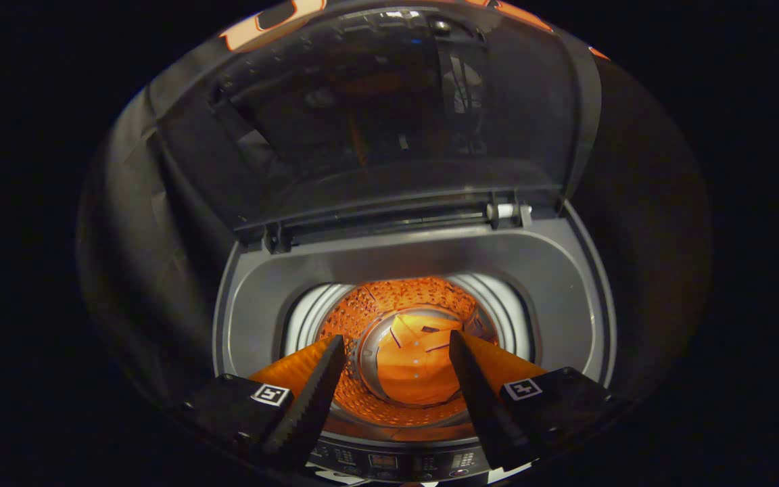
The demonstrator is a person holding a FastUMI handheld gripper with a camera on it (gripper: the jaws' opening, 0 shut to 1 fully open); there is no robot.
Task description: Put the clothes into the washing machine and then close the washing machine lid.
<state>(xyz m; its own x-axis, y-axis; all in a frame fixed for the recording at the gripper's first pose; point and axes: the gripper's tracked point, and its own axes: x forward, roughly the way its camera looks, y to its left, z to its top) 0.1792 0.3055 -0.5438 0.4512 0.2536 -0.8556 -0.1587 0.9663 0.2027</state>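
Top-loading washing machine (565, 284) viewed from above, its lid (376, 115) raised upright behind the opening. An orange garment (413, 362) lies at the bottom of the perforated drum (389, 304). The gripper (396, 352) hovers over the opening, fingers spread apart and empty, above the control panel (396, 463).
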